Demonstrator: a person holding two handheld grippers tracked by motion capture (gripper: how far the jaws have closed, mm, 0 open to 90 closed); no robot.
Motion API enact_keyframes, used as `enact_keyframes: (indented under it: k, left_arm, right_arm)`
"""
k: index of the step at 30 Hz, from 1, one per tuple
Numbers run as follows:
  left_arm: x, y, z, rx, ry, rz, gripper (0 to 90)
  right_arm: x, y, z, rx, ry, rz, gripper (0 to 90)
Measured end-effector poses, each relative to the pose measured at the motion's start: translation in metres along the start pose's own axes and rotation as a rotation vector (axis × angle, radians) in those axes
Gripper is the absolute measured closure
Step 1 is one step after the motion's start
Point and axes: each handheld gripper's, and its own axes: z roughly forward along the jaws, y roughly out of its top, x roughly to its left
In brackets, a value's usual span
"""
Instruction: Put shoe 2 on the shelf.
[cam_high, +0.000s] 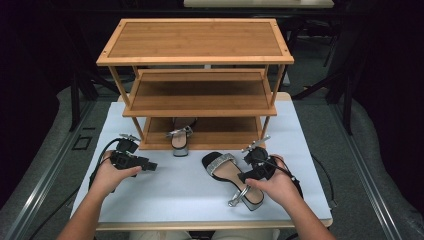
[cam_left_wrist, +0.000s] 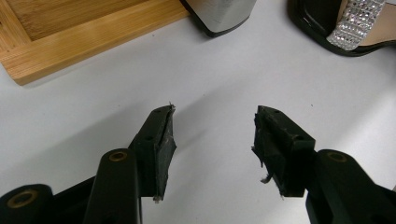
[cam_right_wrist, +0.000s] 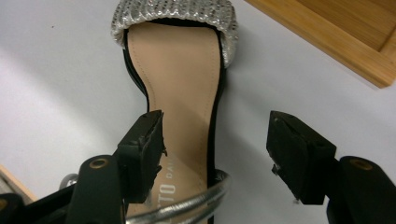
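Observation:
A black sandal (cam_high: 225, 170) with a sparkly silver toe band and a tan insole lies on the white table (cam_high: 165, 195), toe toward the rack. My right gripper (cam_high: 245, 176) hovers over its heel end. In the right gripper view my right gripper (cam_right_wrist: 217, 144) stands open: one jaw is above the sandal's (cam_right_wrist: 177, 74) insole, the other off its side, neither pressing. Its mate, a second sandal (cam_high: 180, 140), sits on the lowest shelf with its silver heel (cam_left_wrist: 222, 16) over the edge. My left gripper (cam_high: 152, 166) is open and empty above bare table (cam_left_wrist: 212, 135).
A three-tier bamboo shoe rack (cam_high: 195, 40) stands at the back of the table; its bottom board (cam_left_wrist: 70, 32) lies just ahead of my left gripper. The sandal's silver ankle strap (cam_right_wrist: 187, 210) curls under my right jaws. Dark floor surrounds the table.

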Motion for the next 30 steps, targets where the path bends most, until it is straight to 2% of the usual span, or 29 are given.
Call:
enact_keyframes:
  k: [1, 3, 6, 7, 9, 16, 23, 30]
  left_arm:
    - [0.0, 0.0, 0.0, 0.0, 0.0, 0.0, 47.4]
    - [0.002, 0.0, 0.0, 0.005, 0.005, 0.001, 47.2]
    - [0.001, 0.0, -0.001, 0.001, 0.004, 0.001, 47.0]
    - [0.001, 0.0, -0.001, 0.001, 0.004, 0.001, 46.9]
    - [0.001, 0.0, 0.0, 0.014, -0.004, 0.002, 46.5]
    - [0.005, 0.001, 0.0, 0.022, 0.001, -0.001, 46.0]
    - [0.006, 0.001, 0.002, 0.018, 0.001, -0.008, 45.6]
    - [0.006, 0.002, 0.001, 0.018, 0.0, -0.006, 45.1]
  right_arm:
    - [0.0, 0.0, 0.0, 0.0, 0.0, 0.0, 35.9]
    - [0.002, 0.007, 0.004, 0.037, 0.035, -0.01, 35.7]
    - [0.003, 0.012, 0.01, 0.087, 0.047, -0.017, 35.5]
    - [0.003, 0.012, 0.01, 0.087, 0.047, -0.017, 35.5]
    - [0.005, 0.016, 0.014, 0.133, 0.05, -0.025, 33.9]
    - [0.01, 0.021, 0.024, 0.202, 0.035, -0.048, 33.1]
    - [0.014, 0.024, 0.031, 0.23, 0.056, -0.052, 33.0]
    - [0.016, 0.023, 0.037, 0.269, 0.027, -0.062, 33.0]
